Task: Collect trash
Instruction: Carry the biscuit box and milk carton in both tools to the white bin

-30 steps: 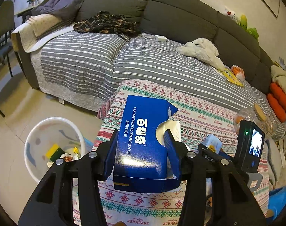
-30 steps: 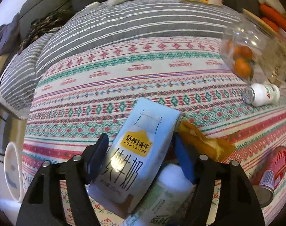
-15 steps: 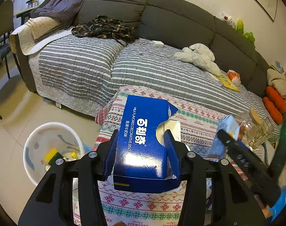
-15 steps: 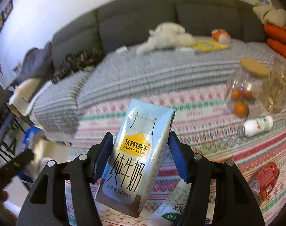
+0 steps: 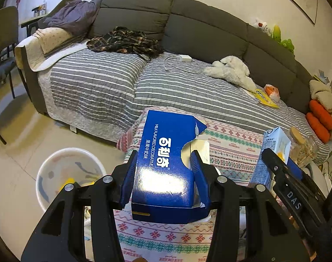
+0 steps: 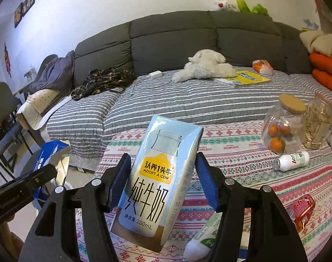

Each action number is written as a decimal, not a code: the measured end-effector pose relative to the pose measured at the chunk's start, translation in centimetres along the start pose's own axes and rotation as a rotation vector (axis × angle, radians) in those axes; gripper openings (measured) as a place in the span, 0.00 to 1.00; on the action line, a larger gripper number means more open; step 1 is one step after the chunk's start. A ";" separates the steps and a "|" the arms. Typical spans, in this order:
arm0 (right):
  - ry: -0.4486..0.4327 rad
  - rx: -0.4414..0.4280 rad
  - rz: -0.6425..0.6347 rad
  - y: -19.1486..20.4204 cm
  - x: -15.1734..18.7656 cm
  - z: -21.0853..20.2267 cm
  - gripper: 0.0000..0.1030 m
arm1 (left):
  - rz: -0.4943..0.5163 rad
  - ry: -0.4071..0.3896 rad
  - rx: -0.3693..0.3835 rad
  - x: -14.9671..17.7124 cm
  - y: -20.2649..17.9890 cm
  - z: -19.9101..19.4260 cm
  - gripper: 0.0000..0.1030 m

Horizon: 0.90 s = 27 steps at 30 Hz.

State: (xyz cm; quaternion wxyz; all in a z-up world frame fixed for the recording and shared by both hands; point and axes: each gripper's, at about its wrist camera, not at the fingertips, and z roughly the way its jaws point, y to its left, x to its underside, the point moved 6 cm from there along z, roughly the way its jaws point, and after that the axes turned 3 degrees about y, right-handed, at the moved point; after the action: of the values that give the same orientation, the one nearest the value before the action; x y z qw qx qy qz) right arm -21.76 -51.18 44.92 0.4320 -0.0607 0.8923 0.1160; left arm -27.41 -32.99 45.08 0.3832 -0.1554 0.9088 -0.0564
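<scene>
Got one piece of trash in each gripper: my left gripper [image 5: 163, 174] is clamped on a torn blue biscuit box [image 5: 166, 163], held over the table edge [image 5: 231, 152] near the white bin [image 5: 47, 174], and my right gripper [image 6: 163, 179] squeezes one milk carton [image 6: 159, 174] above the table. On the tablecloth I count two jars [image 6: 284, 126], two white bottles [image 6: 292, 160] and one red can [image 6: 301, 207].

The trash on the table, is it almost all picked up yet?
Partly. The white bin already has some scraps in it. Right now the left gripper holds the blue biscuit box and the right gripper holds the milk carton, neither dropped in yet. Still lying on the table: a small white bottle, a red can and a green-and-white bottle.
</scene>
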 end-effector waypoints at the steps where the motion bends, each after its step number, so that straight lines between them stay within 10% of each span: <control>1: 0.001 -0.004 -0.003 0.3 0.1 0.0 0.58 | -0.002 0.002 -0.004 0.0 0.4 -0.1 0.45; 27: 0.036 -0.132 -0.091 11.4 2.6 -0.3 0.58 | -0.118 0.019 -0.103 -0.4 11.7 -2.5 0.45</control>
State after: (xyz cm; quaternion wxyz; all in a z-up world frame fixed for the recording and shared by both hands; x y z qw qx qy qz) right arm -25.96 -40.29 44.85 0.4159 -0.1318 0.8866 0.1537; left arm -31.73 -21.80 44.48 0.3619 -0.2277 0.9034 -0.0335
